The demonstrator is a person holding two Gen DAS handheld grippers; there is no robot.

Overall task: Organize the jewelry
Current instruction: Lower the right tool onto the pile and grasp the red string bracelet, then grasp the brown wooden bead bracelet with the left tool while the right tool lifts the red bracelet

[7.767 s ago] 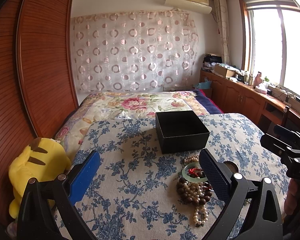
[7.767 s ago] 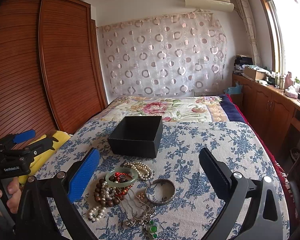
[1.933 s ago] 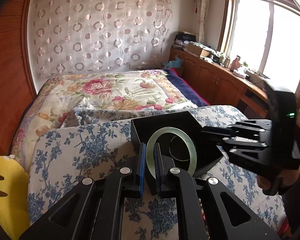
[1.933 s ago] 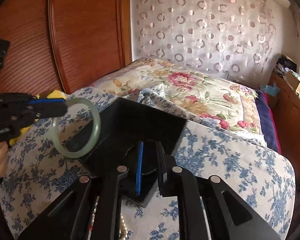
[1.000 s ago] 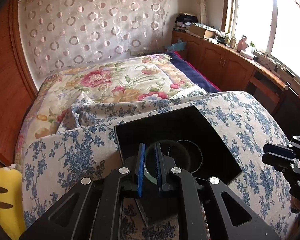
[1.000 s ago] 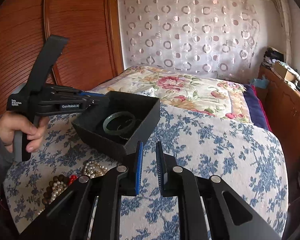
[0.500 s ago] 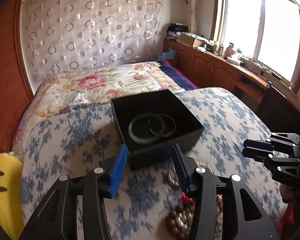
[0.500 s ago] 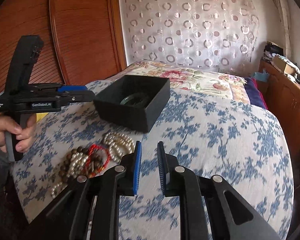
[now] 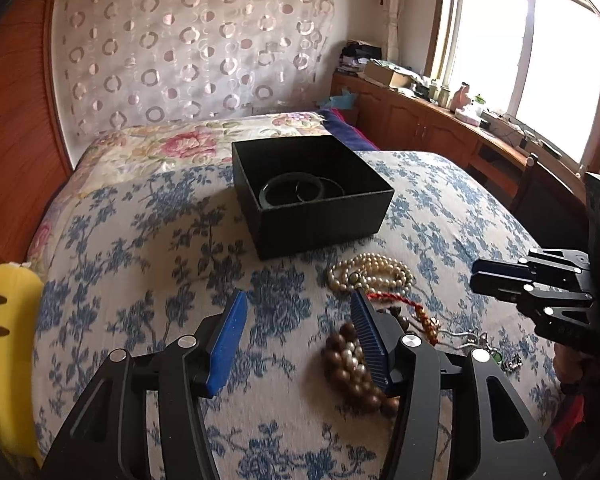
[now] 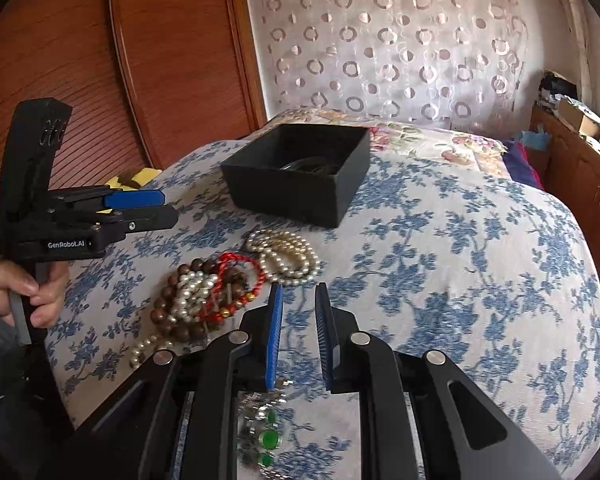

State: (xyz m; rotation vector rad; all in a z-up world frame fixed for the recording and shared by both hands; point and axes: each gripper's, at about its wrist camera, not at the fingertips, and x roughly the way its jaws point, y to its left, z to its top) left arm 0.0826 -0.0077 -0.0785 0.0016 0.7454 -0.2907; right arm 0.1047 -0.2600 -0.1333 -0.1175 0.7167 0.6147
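Left wrist view: the left gripper (image 9: pixel 298 318) fills the bottom of the frame with its blue pads spread wide and nothing between them. It hovers over a bed (image 9: pixel 148 248) covered by a cream spread with blue flowers. A black box (image 9: pixel 320 216) stands at frame centre, and two bangles (image 9: pixel 300 192) lie inside it. Below and right of the box lie a pearl strand (image 9: pixel 370 276), a red cord bracelet (image 9: pixel 404 304) and brown wooden beads (image 9: pixel 350 364). The right gripper (image 9: pixel 476 278) enters at the right edge. A yellow plush toy (image 9: pixel 4 344) sits at the left edge, a circle-patterned curtain (image 9: pixel 196 52) hangs at the top, and a window (image 9: pixel 528 56) above wooden cabinets (image 9: pixel 420 128) takes the upper right.

Right wrist view: the right gripper (image 10: pixel 298 306) sits at bottom centre, its pads slightly parted and holding nothing. The left gripper (image 10: pixel 168 208) is held at the left edge, spread. The black box (image 10: pixel 296 194) rests at upper centre, the pearl strand (image 10: pixel 286 256) just below it, and the bead pile (image 10: pixel 196 300) left of the pads. A green-stoned piece (image 10: pixel 266 436) shows low between the gripper's arms. A wooden wardrobe (image 10: pixel 112 60) fills the upper left.
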